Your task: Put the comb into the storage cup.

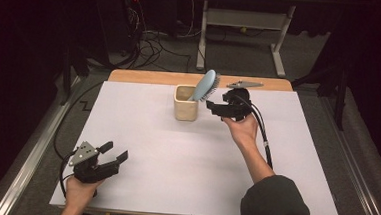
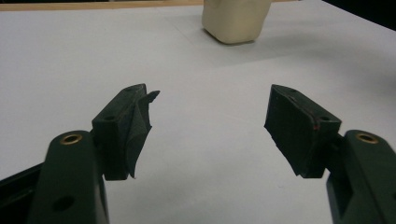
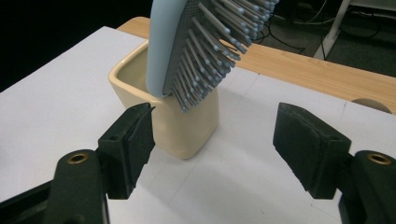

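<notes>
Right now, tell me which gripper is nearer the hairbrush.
Right. The right gripper sits just beside the hairbrush standing in the cup, jaws open. The left gripper rests far off at the table's near left corner.

Bright, evenly lit white table (image 1: 141, 134) amid dark surroundings; soft shadows, slight close-up blur.

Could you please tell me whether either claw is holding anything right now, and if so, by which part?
Nothing is held. The right claw is open just short of the hairbrush standing in the cup; the left claw is open over bare table.
</notes>
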`<state>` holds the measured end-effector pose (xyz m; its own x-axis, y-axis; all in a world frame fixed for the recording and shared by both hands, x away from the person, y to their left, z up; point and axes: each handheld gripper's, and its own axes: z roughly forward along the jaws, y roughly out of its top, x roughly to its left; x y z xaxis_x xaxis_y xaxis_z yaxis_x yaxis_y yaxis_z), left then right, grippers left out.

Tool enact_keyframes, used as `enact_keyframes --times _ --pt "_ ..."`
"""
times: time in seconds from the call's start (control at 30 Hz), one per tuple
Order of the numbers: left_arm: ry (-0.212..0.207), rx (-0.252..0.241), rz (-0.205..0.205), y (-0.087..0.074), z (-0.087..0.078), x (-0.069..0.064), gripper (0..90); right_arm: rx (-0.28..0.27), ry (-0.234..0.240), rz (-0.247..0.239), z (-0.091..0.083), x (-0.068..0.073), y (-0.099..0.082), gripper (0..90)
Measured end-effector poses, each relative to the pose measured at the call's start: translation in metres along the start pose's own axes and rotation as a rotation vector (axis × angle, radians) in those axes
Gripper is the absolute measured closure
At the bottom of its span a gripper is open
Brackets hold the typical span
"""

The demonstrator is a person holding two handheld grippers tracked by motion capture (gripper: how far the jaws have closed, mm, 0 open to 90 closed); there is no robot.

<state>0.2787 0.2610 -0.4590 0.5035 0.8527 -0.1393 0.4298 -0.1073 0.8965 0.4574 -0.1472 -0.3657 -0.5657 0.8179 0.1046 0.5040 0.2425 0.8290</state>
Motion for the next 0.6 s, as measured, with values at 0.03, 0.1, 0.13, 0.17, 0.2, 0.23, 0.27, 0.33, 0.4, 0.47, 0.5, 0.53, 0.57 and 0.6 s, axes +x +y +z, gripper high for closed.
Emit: enact_keyframes --times 0.03,0.1,0.13,0.17,0.2,0.23,0.27,0.33,0.4,0.47,0.5,0.53,0.57,0.6 --pt "0.0 -0.001 -0.001 0.0 0.0 0.0 31.6 0.002 -0.001 0.001 -0.001 0.0 0.0 29.5" --pt "0.002 -0.001 0.001 0.0 0.0 0.0 31.5 0.002 -0.004 -0.002 -0.002 -0.001 0.0 29.5" --pt "0.002 -0.002 0.0 0.0 0.0 0.0 31.4 0.001 -0.004 -0.002 -0.003 -0.001 -0.001 29.5" --pt "0.003 -0.003 0.001 0.0 0.0 0.0 31.3 0.0 -0.004 -0.002 -0.003 -0.001 -0.001 29.5" --pt "0.005 -0.005 0.002 0.0 0.0 0.0 31.1 -0.003 -0.004 -0.004 -0.004 -0.001 -0.001 29.5" --pt "0.005 -0.007 0.002 0.0 0.0 0.001 30.9 -0.005 -0.005 -0.005 -0.005 -0.001 -0.001 29.5" --pt "0.003 -0.005 0.001 0.0 0.0 0.001 30.9 -0.006 -0.006 -0.005 -0.006 -0.001 -0.001 29.5" --pt "0.003 -0.003 0.006 0.0 0.0 0.0 30.9 -0.01 -0.006 -0.008 -0.007 -0.002 -0.002 29.6" --pt "0.003 -0.004 0.007 0.0 0.0 0.0 30.9 -0.011 -0.007 -0.006 -0.008 -0.003 -0.003 29.6" --pt "0.004 -0.004 0.006 0.0 0.0 0.0 30.8 -0.012 -0.009 -0.006 -0.01 -0.004 -0.004 29.6" --pt "0.004 -0.004 0.005 0.0 0.0 0.0 30.9 -0.013 -0.01 -0.005 -0.01 -0.004 -0.005 29.7" --pt "0.004 -0.004 0.006 0.0 0.0 0.0 30.8 -0.012 -0.011 -0.004 -0.011 -0.005 -0.005 29.7" --pt "0.004 -0.004 0.006 0.0 0.0 0.0 30.7 -0.013 -0.011 -0.003 -0.011 -0.005 -0.006 29.7" --pt "0.004 -0.004 0.006 0.0 0.0 0.0 30.8 -0.013 -0.012 -0.003 -0.012 -0.006 -0.006 29.8"
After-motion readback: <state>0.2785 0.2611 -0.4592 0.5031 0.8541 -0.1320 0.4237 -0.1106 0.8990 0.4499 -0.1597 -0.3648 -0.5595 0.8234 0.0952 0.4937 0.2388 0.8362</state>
